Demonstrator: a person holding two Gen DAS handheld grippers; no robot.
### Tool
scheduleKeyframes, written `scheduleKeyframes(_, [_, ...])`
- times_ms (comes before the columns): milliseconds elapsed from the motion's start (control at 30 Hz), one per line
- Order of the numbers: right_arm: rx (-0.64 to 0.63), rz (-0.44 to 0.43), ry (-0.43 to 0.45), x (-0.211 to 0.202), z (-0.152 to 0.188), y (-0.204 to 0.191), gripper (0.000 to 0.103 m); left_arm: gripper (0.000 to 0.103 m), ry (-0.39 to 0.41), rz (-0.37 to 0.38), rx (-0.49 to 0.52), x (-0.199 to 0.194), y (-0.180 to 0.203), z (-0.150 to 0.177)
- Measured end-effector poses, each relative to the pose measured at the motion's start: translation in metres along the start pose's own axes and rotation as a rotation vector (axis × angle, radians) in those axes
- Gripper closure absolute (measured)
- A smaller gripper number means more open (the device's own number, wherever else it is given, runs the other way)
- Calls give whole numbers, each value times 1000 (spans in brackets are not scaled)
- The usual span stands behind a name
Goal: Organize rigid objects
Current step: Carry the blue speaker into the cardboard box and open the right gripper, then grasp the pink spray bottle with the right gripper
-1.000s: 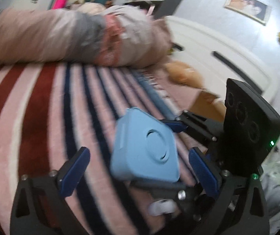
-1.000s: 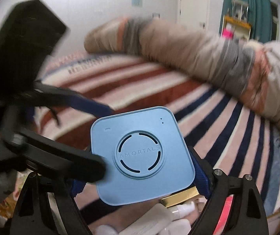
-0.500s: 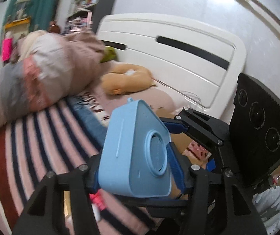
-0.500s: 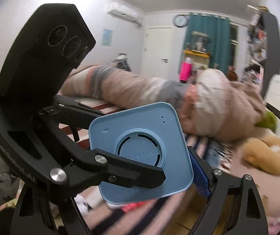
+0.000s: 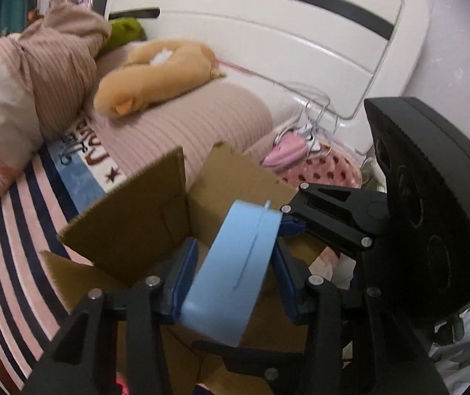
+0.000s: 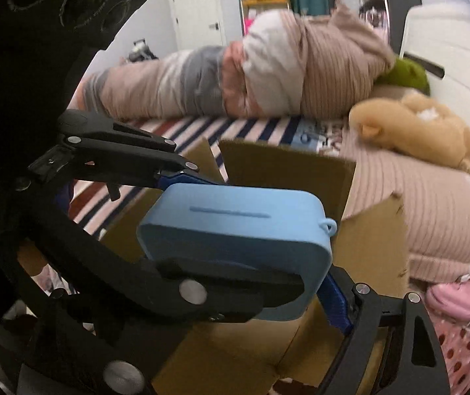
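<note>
Striped in pink, navy and red, the bedspread [image 5: 14, 263] fills the left of the left wrist view, with a rolled pinkish-brown quilt [image 5: 37, 75] lying along it toward the headboard. Right of that, a tan plush toy [image 5: 156, 75] rests on a ribbed pink pillow [image 5: 195, 125], below the white headboard [image 5: 267, 33]. In the middle an open cardboard box [image 5: 129, 223] stands on the bed with its flaps raised. Above the box's opening the left gripper [image 5: 231, 273] pinches a light blue case [image 5: 235, 270] edge-on between its blue pads [image 5: 182, 276], clamping both flat faces. Further right, the right gripper [image 6: 235, 253] also clasps the same blue case; its blue finger [image 6: 333, 299] presses the case's right end. At the far right a pink dotted basket [image 5: 327, 171] sits beside the bed.
</note>
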State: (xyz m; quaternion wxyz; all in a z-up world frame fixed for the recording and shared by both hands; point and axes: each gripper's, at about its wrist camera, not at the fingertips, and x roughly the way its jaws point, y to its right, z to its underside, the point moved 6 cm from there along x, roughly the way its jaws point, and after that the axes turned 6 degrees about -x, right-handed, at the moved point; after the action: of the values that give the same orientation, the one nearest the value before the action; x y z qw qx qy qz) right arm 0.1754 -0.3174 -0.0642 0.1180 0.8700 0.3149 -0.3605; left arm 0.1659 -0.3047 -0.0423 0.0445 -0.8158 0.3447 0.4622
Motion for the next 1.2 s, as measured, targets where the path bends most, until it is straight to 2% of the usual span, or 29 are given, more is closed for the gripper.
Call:
scheduleKeyframes(100, [16,-16,-23,7,2,1,20,59,-18,-5,-8,7,-5,1])
scheduleKeyframes(167, [17,6,-43,7,7,1,17,48,-22,-16,-18,8,-8,1])
scheduleKeyframes(267, [13,39,-50,2,14,-3,15,40,0,-35,-25,2,-13,-1])
scheduleKeyframes(367, [19,77,-30,-6,13,-8,8,30,39,-45,-36,-16,-17,-2])
scheduleKeyframes(467, [7,93,21,-15,10,-13,7,20,93,-73,-47,-42,-24,0])
scheduleKeyframes(600, [-32,160,105,-36,-4,-31,7,19,163,-144,-57,-86,-39,12])
scheduleKeyframes(733, [-41,99,192,-53,-30,-69,7,19,231,-253,-92,-132,-68,31])
scheduleKeyframes(867, [-106,34,204,-48,-55,-121,7,19,284,-324,-136,-169,-106,56])
scheduleKeyframes(933, [-136,14,182,-33,-62,-147,9,19,299,-360,-164,-180,-127,73])
scheduleKeyframes(1033, [-166,-28,133,-1,-66,-182,23,19,309,-396,-210,-188,-161,104])
scheduleKeyframes(1100, [-167,-57,88,24,-59,-200,36,19,309,-411,-246,-187,-184,127])
scheduleKeyframes(1200, [-121,-79,20,59,-48,-207,41,19,295,-425,-295,-177,-211,161])
